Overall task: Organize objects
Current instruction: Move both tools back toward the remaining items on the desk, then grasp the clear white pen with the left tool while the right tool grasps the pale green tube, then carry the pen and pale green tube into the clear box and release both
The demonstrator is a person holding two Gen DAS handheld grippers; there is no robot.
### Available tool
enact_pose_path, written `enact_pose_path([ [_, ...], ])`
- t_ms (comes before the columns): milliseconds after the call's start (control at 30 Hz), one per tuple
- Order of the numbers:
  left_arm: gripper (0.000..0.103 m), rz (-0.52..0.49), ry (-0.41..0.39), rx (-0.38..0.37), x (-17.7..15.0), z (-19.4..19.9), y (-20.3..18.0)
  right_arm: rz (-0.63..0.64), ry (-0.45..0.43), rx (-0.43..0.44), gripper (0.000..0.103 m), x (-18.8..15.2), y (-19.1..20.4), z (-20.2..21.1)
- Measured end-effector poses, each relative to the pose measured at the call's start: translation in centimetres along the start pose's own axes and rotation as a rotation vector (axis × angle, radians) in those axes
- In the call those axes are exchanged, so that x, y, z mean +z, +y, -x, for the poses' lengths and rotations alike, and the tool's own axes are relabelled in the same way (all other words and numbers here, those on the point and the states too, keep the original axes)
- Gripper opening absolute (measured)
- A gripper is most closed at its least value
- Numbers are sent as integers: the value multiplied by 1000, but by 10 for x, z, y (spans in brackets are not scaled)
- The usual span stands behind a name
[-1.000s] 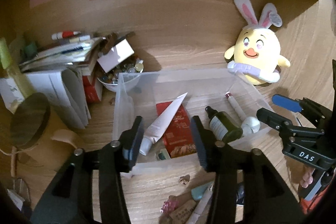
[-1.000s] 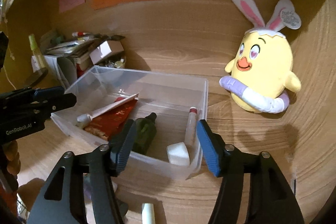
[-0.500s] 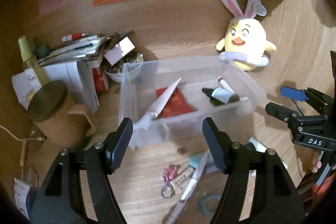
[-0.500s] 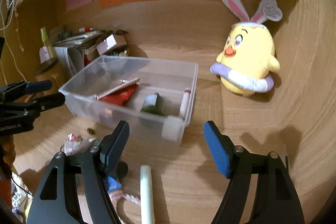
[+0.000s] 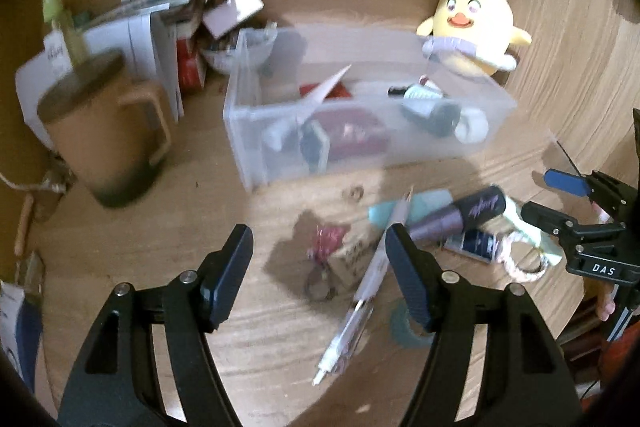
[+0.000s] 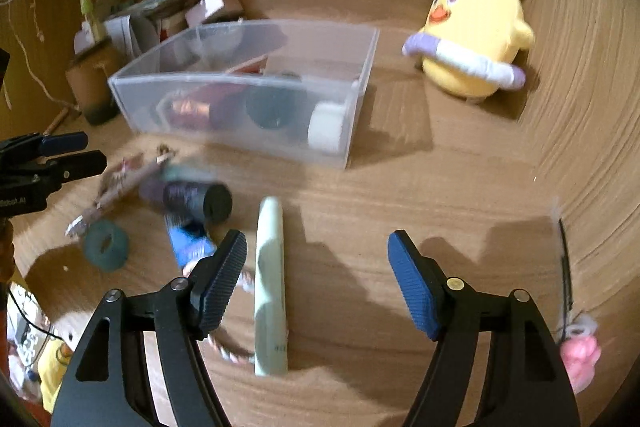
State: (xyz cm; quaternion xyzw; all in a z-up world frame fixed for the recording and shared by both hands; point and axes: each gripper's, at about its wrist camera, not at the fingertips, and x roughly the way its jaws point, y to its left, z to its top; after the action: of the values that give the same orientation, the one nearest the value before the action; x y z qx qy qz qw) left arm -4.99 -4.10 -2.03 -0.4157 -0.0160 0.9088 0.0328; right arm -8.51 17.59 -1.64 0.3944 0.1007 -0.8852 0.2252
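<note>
The left tool is hovering with its jaws standing apart and nothing between the pads, above a small pink charm on a key ring and a slim white pen lying on the wooden bench. The right tool is likewise gaping wide and gripping nothing, with a pale green tube lying on the bench just inside its left finger. Both tools' jaws have only just been opening. Beyond them a clear rectangular plastic bin is sitting on the bench, holding a red packet, a white tube, a dark green dropper bottle and a white cap. In front of the bin a loose cluster is lying: a dark purple cylindrical tube, a teal roll of tape and a small blue packet. A yellow plush chick with rabbit ears is sitting upright near the bin's right end, and a tan lidded mug is standing to the bin's left.
</note>
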Motion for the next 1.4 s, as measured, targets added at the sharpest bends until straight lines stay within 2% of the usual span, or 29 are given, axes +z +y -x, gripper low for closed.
enact_pose_path([
  [67,68,5,13,-5,-6,-2,0,1,6,11,66,-4,1,0],
  [133,68,7,17,-12,-10,-1,-1,5,17,33,53,-8,3,0],
  [200,67,4,21,-20,-15,-1,-2,-1,29,60,47,-10,4,-2],
  [267,63,-2,24,-28,-18,0,-4,-8,38,72,40,-11,5,-3],
  [333,53,-13,32,-37,-20,-1,-6,-12,45,81,32,-11,6,-5],
  [433,45,-37,41,-42,-24,-2,-11,-15,50,97,27,-11,7,-7],
  [567,41,-44,53,-61,-27,-6,-11,0,45,94,23,-12,11,-7],
  [667,34,-51,71,-71,-29,-12,-11,5,42,91,22,-12,11,-7],
  [833,22,-89,59,-57,-28,-13,-16,2,42,101,14,-12,13,-7],
  [933,14,-105,48,-51,-29,-12,-19,4,38,94,14,-12,13,-6],
  [1400,13,-80,-17,-18,-25,7,-16,-51,-24,92,14,-4,1,14],
])
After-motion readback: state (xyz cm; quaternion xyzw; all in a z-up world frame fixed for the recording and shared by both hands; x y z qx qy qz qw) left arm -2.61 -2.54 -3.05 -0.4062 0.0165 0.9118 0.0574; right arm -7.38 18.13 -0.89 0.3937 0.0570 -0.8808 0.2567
